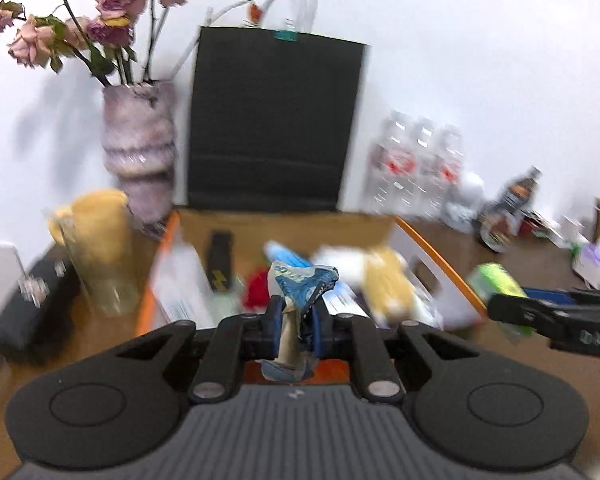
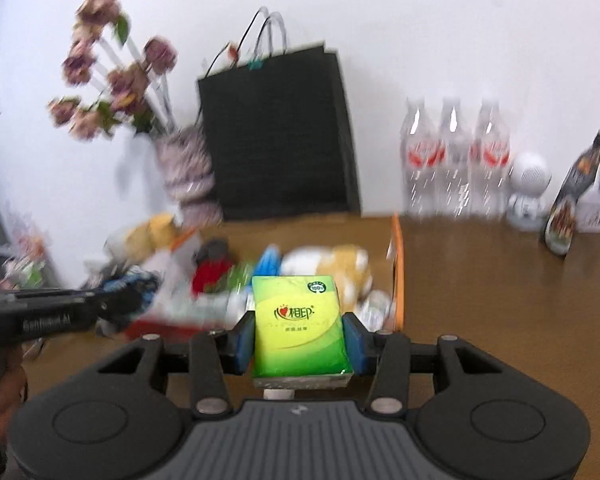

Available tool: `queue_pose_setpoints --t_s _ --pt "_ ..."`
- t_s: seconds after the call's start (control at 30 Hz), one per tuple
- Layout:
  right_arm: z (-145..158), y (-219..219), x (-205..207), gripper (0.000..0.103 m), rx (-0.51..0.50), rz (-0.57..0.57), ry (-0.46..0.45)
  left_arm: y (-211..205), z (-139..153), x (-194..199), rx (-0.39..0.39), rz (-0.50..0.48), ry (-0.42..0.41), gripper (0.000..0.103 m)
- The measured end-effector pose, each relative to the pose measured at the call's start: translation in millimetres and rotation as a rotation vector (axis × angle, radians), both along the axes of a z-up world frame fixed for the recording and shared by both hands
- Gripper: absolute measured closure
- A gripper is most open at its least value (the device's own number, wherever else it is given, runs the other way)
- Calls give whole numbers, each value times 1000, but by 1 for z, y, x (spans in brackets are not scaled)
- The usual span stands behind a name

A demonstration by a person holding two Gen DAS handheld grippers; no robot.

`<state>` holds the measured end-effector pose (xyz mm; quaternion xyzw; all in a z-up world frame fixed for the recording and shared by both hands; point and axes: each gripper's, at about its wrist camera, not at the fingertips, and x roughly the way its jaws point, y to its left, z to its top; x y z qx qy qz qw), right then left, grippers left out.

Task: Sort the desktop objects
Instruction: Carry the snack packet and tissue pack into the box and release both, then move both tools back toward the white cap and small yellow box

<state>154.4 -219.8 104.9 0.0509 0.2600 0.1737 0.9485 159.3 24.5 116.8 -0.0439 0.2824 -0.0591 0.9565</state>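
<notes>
Green tissue pack (image 2: 300, 326) sits pinched in my right tongs (image 2: 300, 340); my left tongs (image 1: 296, 320) clamp a crumpled blue wrapper (image 1: 304, 280). Both hang just short of the box (image 1: 440, 256) ahead. I judge this the carry step; next, reach over its rim and release.

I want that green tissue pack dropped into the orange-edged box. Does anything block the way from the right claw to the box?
Nothing visible does. The right claw holds the green tissue pack just short of the open box.
</notes>
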Motion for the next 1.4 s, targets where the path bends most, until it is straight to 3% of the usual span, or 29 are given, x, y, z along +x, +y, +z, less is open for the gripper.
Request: queue_pose_setpoints --t_s 0.13,0.2,0.23,0.37,0.43,0.57,0.67,0.83,1.13,1.4 --pt "10 24 58 59 17 -29 79 10 -10 64 -27 40 145 83" --pt "1 42 86 58 -28 -37 143 8 -20 80 6 71 164 60" --pt "-4 50 96 56 -63 -48 176 9 -21 82 10 83 165 42" --pt "-13 66 116 38 -150 -91 256 21 -10 83 -23 81 167 23" --pt "-10 64 119 18 -147 -99 288 28 0 85 -27 95 191 18" --pt "-2 62 128 12 -160 -112 382 30 14 95 3 67 302 2" --pt "5 60 134 11 -173 -123 464 26 21 99 30 60 356 0" --pt "18 58 127 11 -148 -53 525 19 23 99 33 11 462 0" --pt "32 56 88 11 -166 -54 514 1 25 56 113 42 425 0" --pt "36 54 38 11 -166 -46 480 1 32 3 108 90 368 0"
